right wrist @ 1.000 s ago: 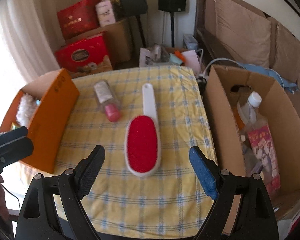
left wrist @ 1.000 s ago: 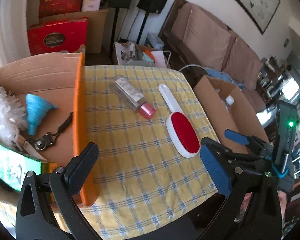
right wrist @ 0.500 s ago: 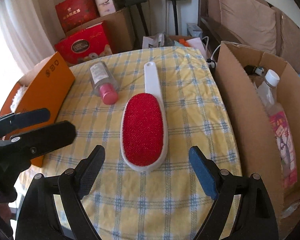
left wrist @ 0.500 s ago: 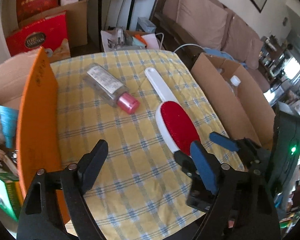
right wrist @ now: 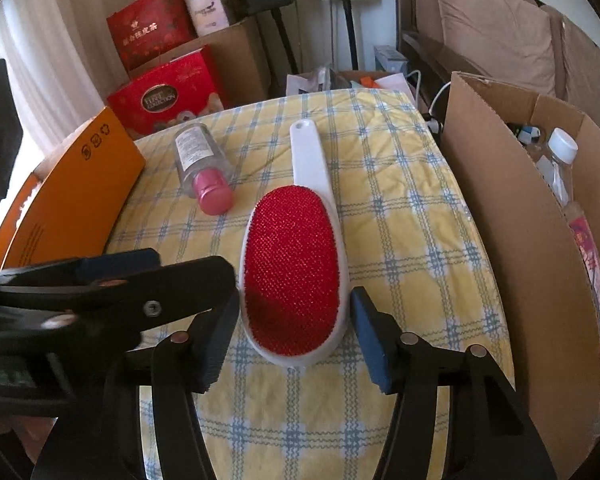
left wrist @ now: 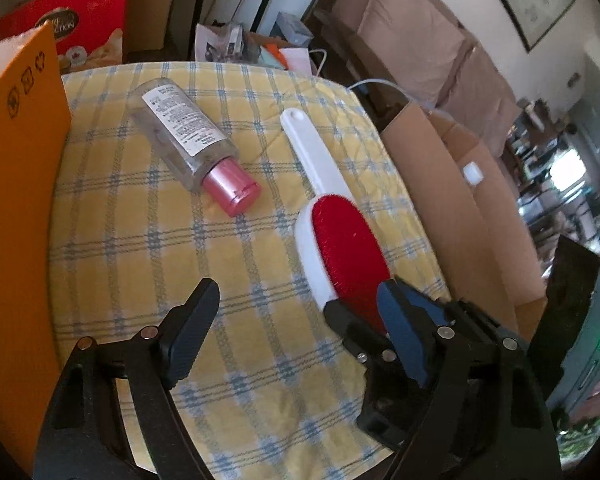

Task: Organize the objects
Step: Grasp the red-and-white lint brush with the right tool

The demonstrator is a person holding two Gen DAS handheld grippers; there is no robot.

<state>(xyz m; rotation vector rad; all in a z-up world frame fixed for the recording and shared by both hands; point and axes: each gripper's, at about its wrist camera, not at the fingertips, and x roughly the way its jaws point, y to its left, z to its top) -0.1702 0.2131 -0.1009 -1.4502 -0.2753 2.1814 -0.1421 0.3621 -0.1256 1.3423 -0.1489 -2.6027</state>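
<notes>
A counter (right wrist: 400, 208) covered with a yellow-and-blue checked cloth is shown from both wrist views. A lint brush (right wrist: 296, 276) with a red pad and a white handle lies flat on the cloth, its handle directed toward the far edge. Just beside it, on its left, a clear bottle (right wrist: 198, 160) with a pink cap is seen lying on its side, cap toward the viewer.

The right tongs (right wrist: 290, 332) are lowered over the near end of the brush. Their jaws are closing, and the red head is bracketed between them; small gaps are visible at both pads, so the brush is not yet gripped.

The left tongs (left wrist: 296, 334) are held above the bare cloth, left of the brush. Their jaws are closing, and nothing is seen between them. In the left view, the right fingertip (left wrist: 404, 320) overlaps the near end of the brush (left wrist: 340, 248), where the black finger of the right tongs is also seen. The bottle (left wrist: 184, 136) lies well ahead of the left tongs.

An orange box (right wrist: 72, 196) stands at the left edge of the counter. A brown carton (right wrist: 512, 220) stands at the right edge; a white-capped plastic bottle (right wrist: 560, 160) is seen inside it. Red gift boxes (right wrist: 164, 92) and a sofa (right wrist: 500, 28) are visible beyond the counter.
</notes>
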